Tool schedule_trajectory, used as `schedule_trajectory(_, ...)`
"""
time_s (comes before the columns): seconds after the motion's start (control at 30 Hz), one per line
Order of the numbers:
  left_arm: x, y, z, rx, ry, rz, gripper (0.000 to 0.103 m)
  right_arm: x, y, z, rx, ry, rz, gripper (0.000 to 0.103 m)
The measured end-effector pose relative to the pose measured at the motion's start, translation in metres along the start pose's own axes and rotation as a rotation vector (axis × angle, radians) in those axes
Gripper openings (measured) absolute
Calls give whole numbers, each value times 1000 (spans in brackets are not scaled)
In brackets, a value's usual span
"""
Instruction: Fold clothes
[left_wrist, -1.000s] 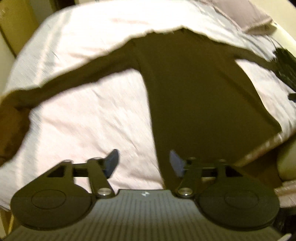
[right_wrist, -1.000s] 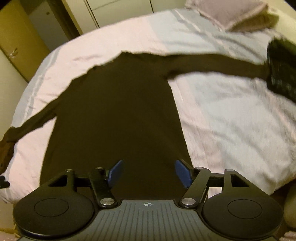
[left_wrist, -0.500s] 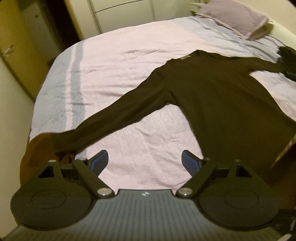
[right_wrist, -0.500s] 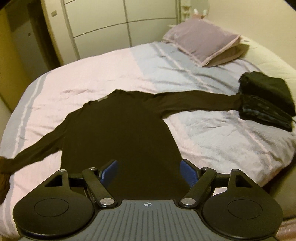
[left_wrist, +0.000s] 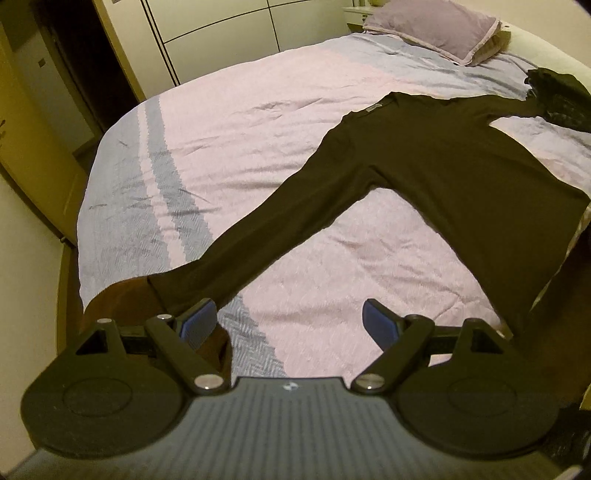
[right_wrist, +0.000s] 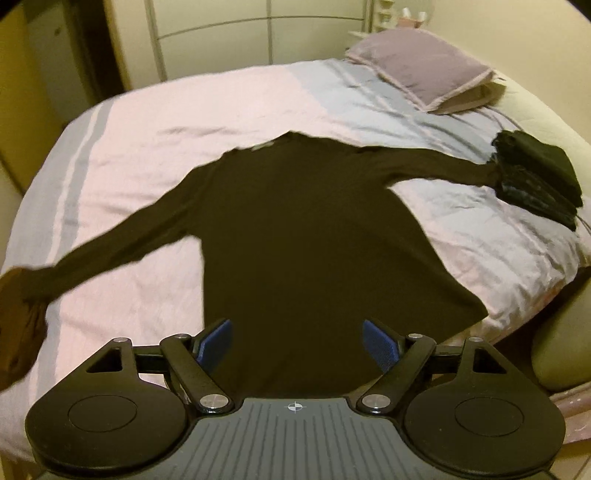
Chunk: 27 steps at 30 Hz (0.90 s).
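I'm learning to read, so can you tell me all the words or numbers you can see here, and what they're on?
No words or numbers can be read.
Neck tag on the dark shirt: too small and blurred to read.
Small round mark on the left gripper: a symbol, not letters.
Crosshair mark on the right gripper: a symbol, not letters.
Bedspread, pillow and folded clothes: no writing shows.
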<state>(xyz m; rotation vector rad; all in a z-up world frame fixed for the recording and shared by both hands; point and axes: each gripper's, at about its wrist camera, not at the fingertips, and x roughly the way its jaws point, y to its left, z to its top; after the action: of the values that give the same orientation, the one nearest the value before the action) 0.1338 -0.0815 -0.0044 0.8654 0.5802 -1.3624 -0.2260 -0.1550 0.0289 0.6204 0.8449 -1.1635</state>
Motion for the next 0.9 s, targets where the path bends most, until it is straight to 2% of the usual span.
schedule_trajectory(0.1, -5, -3, -2, -38, -18, -12, 84, -7, 13, -10, -52, 13, -22, 82)
schedule_trajectory(0.27, -16, -16, 1, -61, -37, -32, 84, -10, 6, -15, -46, 24, -5, 83)
schedule_trajectory(0.9, -18, -60, 0, 3, 9, -55, 84, -5, -17, -47, 11, 88, 14, 83)
